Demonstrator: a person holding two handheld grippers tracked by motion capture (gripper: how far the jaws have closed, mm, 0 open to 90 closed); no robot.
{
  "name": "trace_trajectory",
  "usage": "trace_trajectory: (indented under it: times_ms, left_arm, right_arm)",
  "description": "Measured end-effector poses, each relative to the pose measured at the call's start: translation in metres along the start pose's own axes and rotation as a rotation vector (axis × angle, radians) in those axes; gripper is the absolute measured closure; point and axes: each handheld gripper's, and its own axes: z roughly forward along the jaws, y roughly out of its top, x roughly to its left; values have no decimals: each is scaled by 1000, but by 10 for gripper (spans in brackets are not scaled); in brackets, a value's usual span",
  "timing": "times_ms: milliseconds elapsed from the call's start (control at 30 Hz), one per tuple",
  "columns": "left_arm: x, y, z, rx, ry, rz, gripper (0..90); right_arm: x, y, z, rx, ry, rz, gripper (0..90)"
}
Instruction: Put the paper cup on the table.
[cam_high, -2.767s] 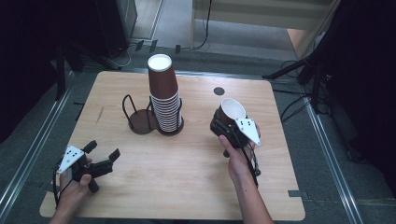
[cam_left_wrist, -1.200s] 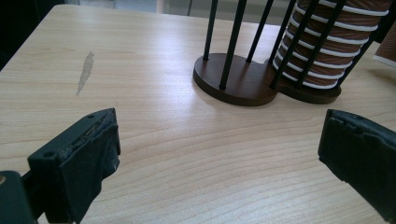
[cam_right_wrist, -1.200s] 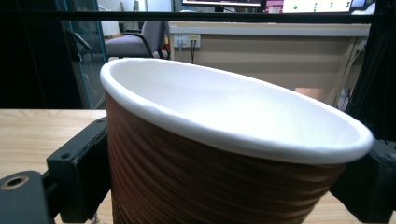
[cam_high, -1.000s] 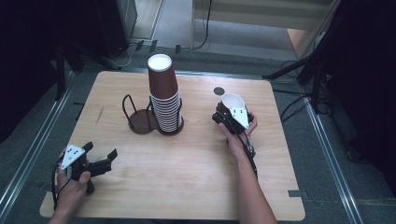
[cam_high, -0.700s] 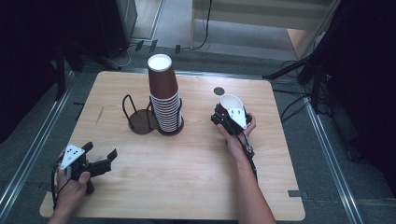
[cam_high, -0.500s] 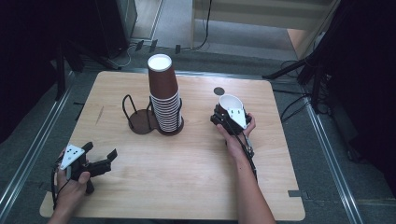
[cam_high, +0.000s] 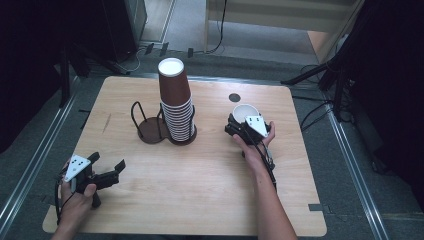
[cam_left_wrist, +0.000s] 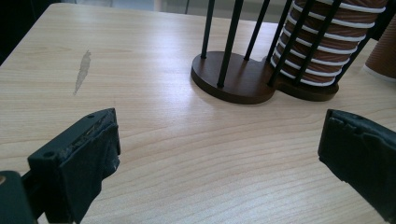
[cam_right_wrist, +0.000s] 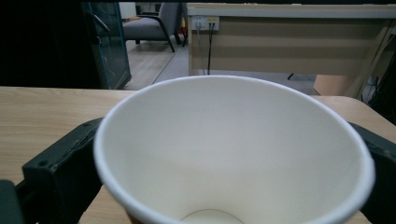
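My right gripper (cam_high: 239, 126) is clamped on the paper cup (cam_high: 245, 111), mouth up, right of the cup stack (cam_high: 176, 102); my left gripper (cam_high: 107, 170) hangs with jaws apart near the table's (cam_high: 200, 200) front-left corner.

Left gripper (cam_left_wrist: 219, 154) low over a wooden table (cam_left_wrist: 154, 56), its 2 black jaws wide apart with bare wood between them. Beyond stands a dark rack (cam_left_wrist: 233, 79) of thin black rods, holding a stack of brown cups (cam_left_wrist: 327, 51) on its right.
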Motion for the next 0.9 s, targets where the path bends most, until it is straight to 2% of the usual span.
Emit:
trace_trajectory:
  times_ms: [900]
  left_arm:
    - [-1, 0, 1, 4, 4, 7, 0]
  right_arm:
    - [-12, 7, -48, -46, 77, 20, 0]
